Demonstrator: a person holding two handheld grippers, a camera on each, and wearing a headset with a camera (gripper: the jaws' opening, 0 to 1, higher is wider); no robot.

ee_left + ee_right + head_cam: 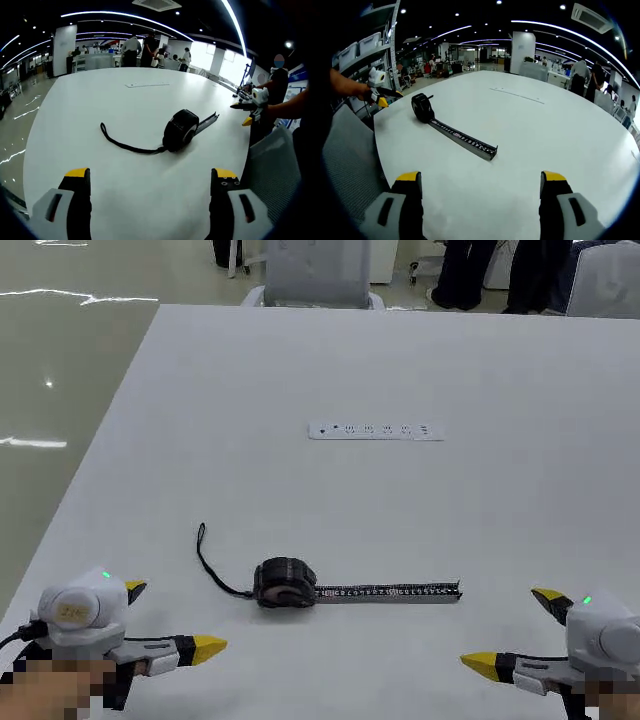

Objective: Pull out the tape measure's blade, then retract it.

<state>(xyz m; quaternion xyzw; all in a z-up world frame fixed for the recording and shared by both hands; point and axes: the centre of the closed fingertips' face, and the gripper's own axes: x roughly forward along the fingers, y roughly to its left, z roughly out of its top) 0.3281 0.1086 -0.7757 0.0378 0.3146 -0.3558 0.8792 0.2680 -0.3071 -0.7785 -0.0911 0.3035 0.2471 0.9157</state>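
A black tape measure (285,583) lies on the white table (330,370), its blade (388,592) drawn out a short way to the right and its wrist strap (213,565) trailing left. My left gripper (170,620) hovers open at the near left, a little apart from the case. The case (181,130) lies ahead of my left gripper (150,177) in the left gripper view. At the near right my right gripper (515,630) is open, short of the blade tip. The blade (465,140) and case (422,107) lie ahead of my right gripper (482,180), nothing between its jaws.
A white power strip (375,430) lies flat farther back on the table. A grey chair (315,275) stands at the far edge, with people (490,270) standing beyond. The table's left edge runs along a shiny floor (60,350).
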